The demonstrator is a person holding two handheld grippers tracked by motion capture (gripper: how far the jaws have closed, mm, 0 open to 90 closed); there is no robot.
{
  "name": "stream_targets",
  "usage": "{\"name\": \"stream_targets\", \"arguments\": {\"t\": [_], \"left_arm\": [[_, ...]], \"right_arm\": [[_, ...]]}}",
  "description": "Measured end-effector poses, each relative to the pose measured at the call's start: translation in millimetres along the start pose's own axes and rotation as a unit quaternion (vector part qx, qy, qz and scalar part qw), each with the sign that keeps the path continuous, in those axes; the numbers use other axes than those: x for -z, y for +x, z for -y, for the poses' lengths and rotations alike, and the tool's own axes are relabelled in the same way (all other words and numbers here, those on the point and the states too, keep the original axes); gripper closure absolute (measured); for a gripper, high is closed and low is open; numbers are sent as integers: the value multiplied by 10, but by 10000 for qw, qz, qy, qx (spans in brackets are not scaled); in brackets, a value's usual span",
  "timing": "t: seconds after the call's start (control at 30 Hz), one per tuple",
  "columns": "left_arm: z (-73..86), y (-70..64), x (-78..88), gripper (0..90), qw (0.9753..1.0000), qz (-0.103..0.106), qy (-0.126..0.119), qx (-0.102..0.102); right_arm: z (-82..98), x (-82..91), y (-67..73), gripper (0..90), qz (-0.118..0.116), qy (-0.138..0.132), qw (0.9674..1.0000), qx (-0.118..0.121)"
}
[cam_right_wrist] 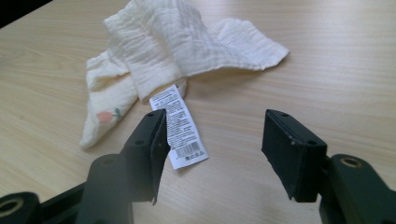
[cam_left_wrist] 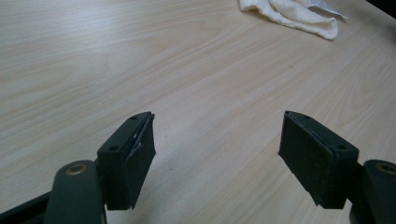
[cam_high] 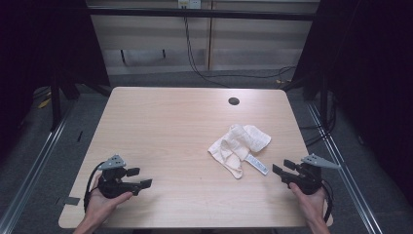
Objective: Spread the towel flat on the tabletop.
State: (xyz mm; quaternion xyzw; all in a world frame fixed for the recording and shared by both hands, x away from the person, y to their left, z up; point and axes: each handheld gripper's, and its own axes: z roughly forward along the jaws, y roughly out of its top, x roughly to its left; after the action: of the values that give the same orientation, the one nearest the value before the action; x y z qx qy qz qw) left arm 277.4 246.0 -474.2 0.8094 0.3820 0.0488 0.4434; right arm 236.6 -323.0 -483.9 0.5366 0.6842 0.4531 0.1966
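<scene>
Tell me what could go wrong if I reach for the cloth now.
The right gripper, jaws open, sits closest to the care label, so it may pinch the label alone and drag the crumpled cloth. The cloth is bunched in folds; a grab may catch several layers. The left gripper is far away.

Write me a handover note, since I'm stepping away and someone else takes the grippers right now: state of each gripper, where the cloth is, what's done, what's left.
Left gripper: open, nothing between its fingers, near the table's front left corner, far from the cloth.
Right gripper: open, nothing held, at the front right, pointing at the cloth.
Cream cloth: crumpled and partly folded over itself, right of centre on the table; its white care label lies flat on the wood just ahead of the right gripper's fingers.
Done: nothing visible; the cloth is untouched.
Left: probably to grasp the cloth and handle it, the right gripper being nearer.
</scene>
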Motion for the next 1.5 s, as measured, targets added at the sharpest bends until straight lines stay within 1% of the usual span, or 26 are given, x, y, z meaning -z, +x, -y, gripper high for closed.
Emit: {"name": "stream_targets", "arguments": {"t": [0.1, 0.17, 0.2, 0.27, 0.3, 0.33, 0.4, 0.43, 0.47, 0.5, 0.57, 0.63, 0.67, 0.7, 0.73, 0.83, 0.87, 0.9, 1.0, 1.07, 1.13, 1.2, 1.23, 1.37, 1.43, 1.5], "left_arm": [[-3, 14, 1, 265, 10000, -31, 1, 22], [-1, 16, 5, 265, 10000, -66, 0, 16], [1, 16, 9, 264, 10000, -82, 5, -12], [8, 11, 15, 261, 9998, -199, -13, -64], [9, 13, 14, 252, 9997, -258, -26, -41], [7, 19, 11, 240, 9997, -255, -27, 16], [2, 21, 3, 231, 9998, -206, -30, 39], [2, 13, 1, 229, 9998, -202, -22, -2], [5, -9, 2, 225, 9999, -129, -9, -43], [5, -9, 2, 223, 9999, -129, -9, -43], [7, -23, 13, 222, 9999, -69, -46, -70], [11, -33, 13, 219, 10000, -7, -59, -57], [9, -37, 6, 219, 9999, 70, -31, -78], [9, -37, 6, 230, 9999, 70, -31, -78], [6, -42, 3, 241, 9999, 116, -13, -98], [-5, -64, 0, 236, 9998, 166, -7, -149], [-10, -80, 0, 238, 9997, 174, 9, -179], [-10, -80, 0, 241, 9997, 174, 9, -179], [-14, -80, -7, 243, 9996, 189, 17, -207], [-15, -77, -13, 246, 9996, 163, 36, -223], [-14, -72, -21, 251, 9996, 128, 64, -254], [-14, -73, -20, 252, 9996, 122, 65, -260], [-12, -78, -19, 253, 9996, 100, 65, -268], [-10, -74, -13, 256, 9996, 63, 67, -263], [-9, -69, -11, 256, 9996, 96, 60, -257], [-5, -68, 0, 286, 9995, 157, 19, -265]], "right_arm": [[-2, -10, 6, 374, -36, 61, 10000, -19], [2, -20, 11, 364, -230, 133, 9996, 57], [1, -34, 26, 387, -293, 199, 9992, 180], [2, -46, 31, 362, -363, 247, 9989, 183], [3, -59, 32, 335, -446, 295, 9984, 178], [5, -65, 42, 342, -477, 338, 9981, 203], [-1, -59, 71, 354, -507, 298, 9978, 302], [-3, -54, 87, 393, -494, 232, 9980, 318], [-10, -40, 137, 424, -549, 88, 9976, 406], [-10, -40, 137, 424, -549, 88, 9976, 406], [-34, -50, 175, 395, -755, 68, 9961, 452], [-92, -66, 231, 398, -974, 221, 9939, 463], [-118, -66, 247, 406, -1004, 251, 9933, 514], [-118, -66, 247, 406, -1004, 251, 9933, 514], [-176, -78, 266, 428, -1072, 307, 9922, 549], [-226, -108, 270, 447, -1131, 372, 9915, 527], [-284, -149, 280, 448, -1123, 436, 9907, 637], [-284, -149, 280, 448, -1123, 436, 9907, 637], [-389, -206, 290, 426, -1302, 369, 9883, 699], [-466, -234, 303, 404, -1355, 331, 9874, 741], [-578, -285, 303, 354, -1290, 292, 9878, 817], [-612, -310, 292, 326, -1235, 288, 9884, 840], [-681, -391, 272, 313, -1212, 356, 9882, 868], [-774, -531, 231, 310, -1180, 460, 9874, 946], [-821, -621, 200, 312, -1193, 542, 9866, 975], [-854, -685, 164, 390, -1288, 644, 9855, 898]]}}
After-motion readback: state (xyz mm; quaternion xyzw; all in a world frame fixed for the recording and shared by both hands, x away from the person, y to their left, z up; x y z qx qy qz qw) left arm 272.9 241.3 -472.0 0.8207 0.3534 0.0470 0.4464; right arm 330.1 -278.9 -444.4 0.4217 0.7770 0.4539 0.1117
